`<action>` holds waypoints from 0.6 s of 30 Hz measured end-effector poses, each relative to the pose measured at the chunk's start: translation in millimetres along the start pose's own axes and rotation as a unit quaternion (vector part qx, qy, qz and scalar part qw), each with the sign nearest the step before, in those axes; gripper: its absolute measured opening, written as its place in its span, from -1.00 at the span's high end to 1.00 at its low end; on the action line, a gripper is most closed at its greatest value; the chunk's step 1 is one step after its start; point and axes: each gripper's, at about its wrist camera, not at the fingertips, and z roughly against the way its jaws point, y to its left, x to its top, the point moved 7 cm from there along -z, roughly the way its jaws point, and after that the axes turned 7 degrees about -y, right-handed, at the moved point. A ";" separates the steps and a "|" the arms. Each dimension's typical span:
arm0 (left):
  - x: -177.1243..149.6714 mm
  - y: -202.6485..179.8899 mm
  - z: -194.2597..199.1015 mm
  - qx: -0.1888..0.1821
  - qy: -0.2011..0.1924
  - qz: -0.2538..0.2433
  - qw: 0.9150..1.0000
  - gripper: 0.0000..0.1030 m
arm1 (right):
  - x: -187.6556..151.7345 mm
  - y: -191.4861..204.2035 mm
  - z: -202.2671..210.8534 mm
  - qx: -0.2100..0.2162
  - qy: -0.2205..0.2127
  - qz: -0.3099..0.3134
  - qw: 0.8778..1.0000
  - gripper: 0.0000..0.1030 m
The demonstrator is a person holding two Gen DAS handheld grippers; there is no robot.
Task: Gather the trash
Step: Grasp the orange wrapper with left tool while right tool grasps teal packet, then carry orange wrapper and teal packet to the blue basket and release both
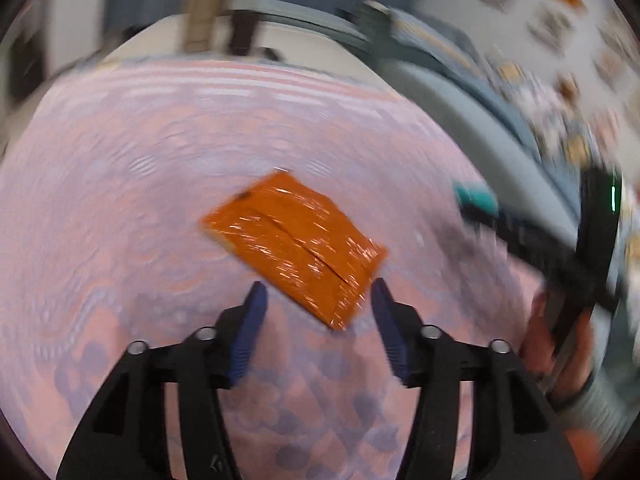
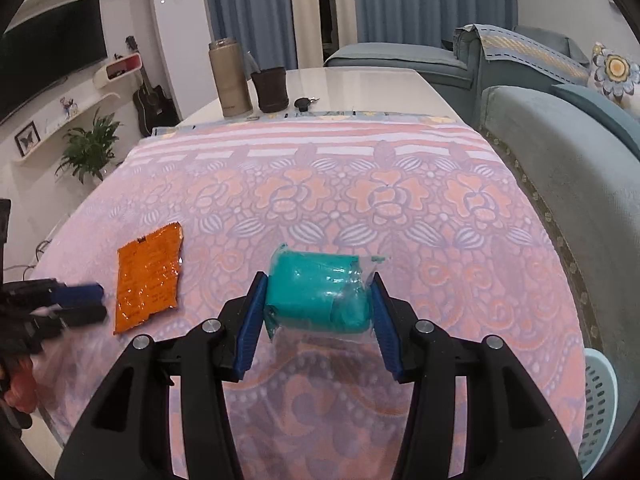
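An orange foil wrapper (image 1: 296, 240) lies flat on the pink floral tablecloth (image 1: 120, 200). My left gripper (image 1: 318, 288) stands open just short of it, the wrapper's near corner reaching between the blue fingertips without touching the pads. The left wrist view is blurred. In the right wrist view the wrapper (image 2: 148, 276) lies to the left, with the left gripper (image 2: 80, 300) beside it. My right gripper (image 2: 318, 284) is shut on a teal packet in clear plastic (image 2: 320, 292), both pads pressing its ends, held a little above the cloth. That packet (image 1: 476, 198) shows at the right of the left wrist view.
At the table's far end stand a tan flask (image 2: 230, 78), a dark cup (image 2: 272, 90) and keys (image 2: 304, 103). A grey-blue sofa (image 2: 560, 152) runs along the right side. A pale blue perforated basket (image 2: 600, 400) sits low at the right edge.
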 end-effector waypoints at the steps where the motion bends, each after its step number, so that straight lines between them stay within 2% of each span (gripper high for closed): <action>1: 1.9 5.2 -3.5 0.005 0.002 0.027 1.000 -0.13 | -1.1 1.0 -1.8 -0.003 0.003 0.003 1.000 0.10; 3: 4.2 7.4 -16.4 0.014 0.020 0.043 0.999 -0.19 | -2.4 0.7 -2.1 -0.004 0.004 0.005 1.000 0.09; 5: 11.9 0.7 -22.6 0.025 0.008 0.034 0.999 -0.43 | -2.4 -3.7 -0.7 0.001 0.001 -0.004 1.000 0.09; 7: 19.2 -6.8 -39.1 0.043 0.011 0.016 0.999 -0.49 | -1.3 -9.1 -1.1 0.006 0.001 -0.019 1.000 0.09; 9: 25.1 -15.4 -52.8 0.085 0.008 -0.028 0.996 -0.49 | -1.1 -14.2 -0.8 0.008 0.000 -0.033 0.999 0.09; 10: 26.4 -23.7 -61.1 0.104 0.012 -0.061 0.993 -0.45 | -0.7 -15.4 -0.5 0.009 -0.001 -0.039 0.999 0.09; 11: 27.5 -31.8 -67.8 0.121 0.013 -0.093 0.988 -0.30 | -0.2 -17.8 0.0 0.013 -0.003 -0.046 0.999 0.09; 12: 28.0 -35.8 -72.1 0.136 0.014 -0.113 0.984 -0.27 | 0.2 -19.5 0.6 0.015 -0.004 -0.051 0.999 0.09; 13: 28.7 -40.3 -74.3 0.145 0.012 -0.131 0.981 -0.16 | 0.6 -20.0 1.2 0.017 -0.005 -0.054 0.998 0.09; 17: 27.3 -56.9 -78.2 0.126 0.003 -0.151 0.980 0.37 | 1.7 -20.0 4.4 0.023 -0.012 -0.058 0.998 0.09; 18: 26.7 -60.7 -78.4 0.123 -0.001 -0.157 0.980 0.44 | 2.0 -19.5 4.9 0.024 -0.014 -0.058 0.998 0.09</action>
